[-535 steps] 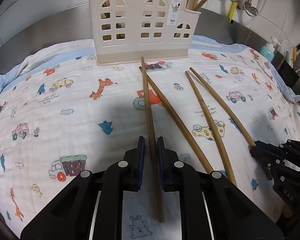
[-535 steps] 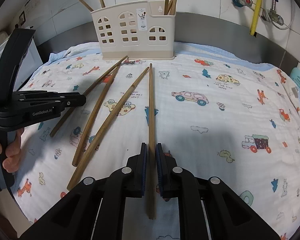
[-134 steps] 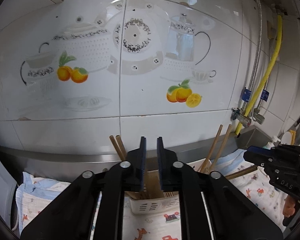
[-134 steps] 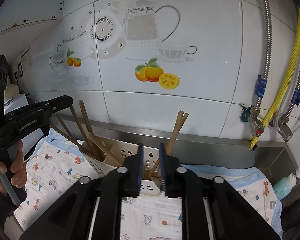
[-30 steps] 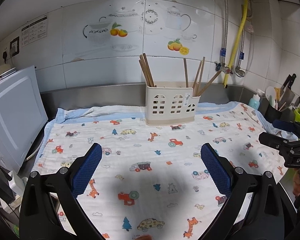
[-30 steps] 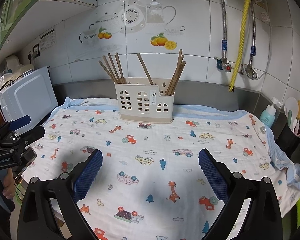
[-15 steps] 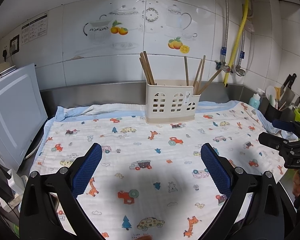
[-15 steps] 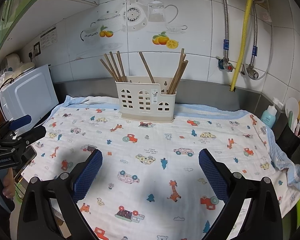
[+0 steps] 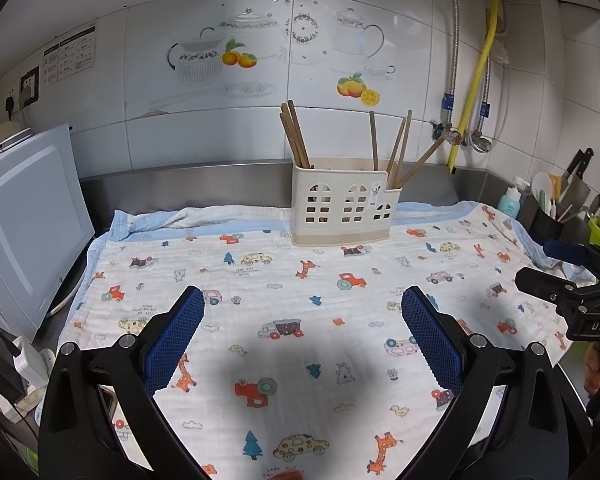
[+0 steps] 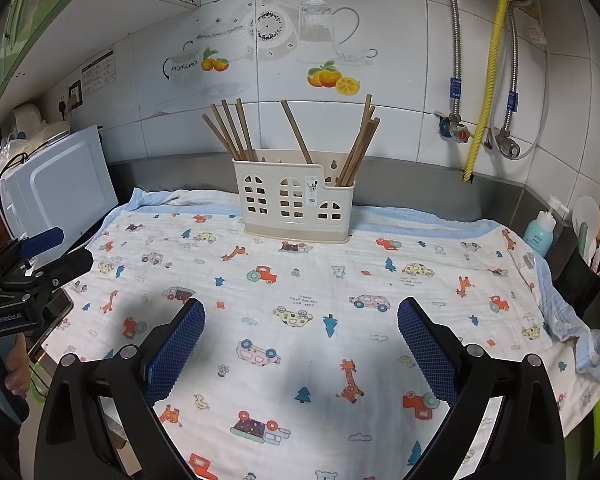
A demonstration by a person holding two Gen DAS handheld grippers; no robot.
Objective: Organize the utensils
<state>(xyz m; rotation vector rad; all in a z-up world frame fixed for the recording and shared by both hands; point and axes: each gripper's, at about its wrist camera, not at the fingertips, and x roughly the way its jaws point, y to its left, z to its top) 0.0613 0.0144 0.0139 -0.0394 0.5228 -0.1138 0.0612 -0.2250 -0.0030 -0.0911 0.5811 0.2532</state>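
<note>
Left wrist view: my left tool (image 9: 302, 322) is spread wide, blue pads (image 9: 175, 334) far apart, nothing between them, hovering over the printed cloth (image 9: 284, 280) that covers the table. The cream utensil holder (image 9: 342, 210) stands upright at the far edge of the cloth, against the steel backsplash. Chopsticks (image 9: 294, 136) lean in a tight bunch in its left compartment; more chopsticks fan out of the middle and the low right compartment. No chopstick lies loose on the cloth in this view. My right tool (image 9: 564, 276) shows at the right edge, side-on, fingers visibly apart, empty. Right wrist view: the right tool (image 10: 300, 326) is likewise released, pads wide, holding nothing, well back from the holder (image 10: 296, 202). From here the left bunch (image 10: 232, 128) counts as several sticks, one stick slants in the middle, and another cluster leans at the right end. The left tool (image 10: 32, 264) sits at the left edge with a hand on its grip below it; its fingers look parted. The cloth (image 10: 320, 280) is bare of utensils here too. Judgement: the gathering step looks finished, everything stowed, both tools empty and standing clear. If anything remains, it is a check for strays beyond the cloth's edges, or straightening the splayed right-hand sticks; that would call for a slow approach from above and a light pinch near the tips, so the light holder does not tip.
</note>
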